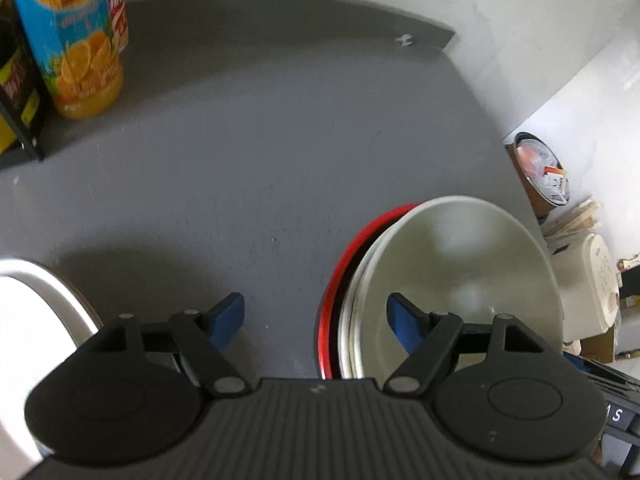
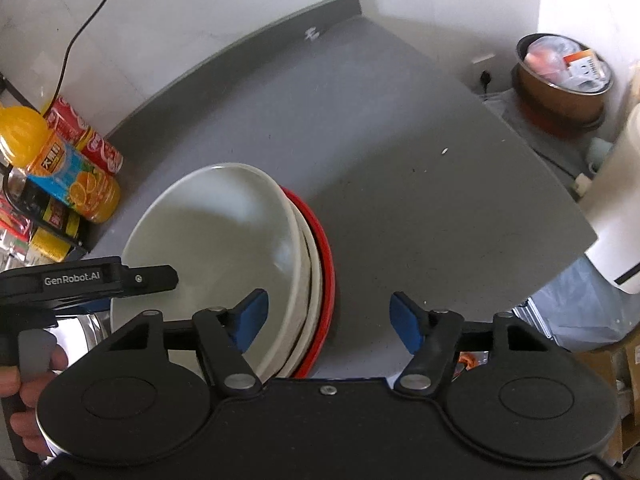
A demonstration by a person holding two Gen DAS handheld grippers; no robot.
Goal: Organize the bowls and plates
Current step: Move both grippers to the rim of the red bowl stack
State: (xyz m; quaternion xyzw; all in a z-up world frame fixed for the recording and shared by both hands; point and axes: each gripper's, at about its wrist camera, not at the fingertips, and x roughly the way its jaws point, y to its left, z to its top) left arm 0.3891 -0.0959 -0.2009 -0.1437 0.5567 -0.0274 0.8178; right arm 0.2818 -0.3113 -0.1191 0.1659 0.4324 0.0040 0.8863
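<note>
The left gripper (image 1: 316, 318) is wide open and holds nothing; its right blue pad hangs over the near rim of the top bowl (image 1: 460, 276), its left pad over bare table (image 1: 260, 160). The right gripper (image 2: 328, 320) is also wide open and empty, its left pad above the same bowl's rim, its right pad over the table beside the stack. In the right wrist view the left gripper's body comes in from the left edge, with the hand (image 2: 24, 392) on its trigger.

The stack sits on the grey table: a red plate (image 2: 326, 264) at the bottom, pale plates or bowls nested on it, the large white bowl on top. Another white dish (image 1: 36, 312) lies at the left edge, apart from the stack. A juice bottle (image 1: 76, 40) and a can (image 1: 118, 4) stand at the far left.

Stacking looks mostly done. The step in hand seems to be between grasps, both grippers hovering free. Next likely calls for fetching the stray white dish: close one gripper on its rim, lift, and set it centred on the stack.
</note>
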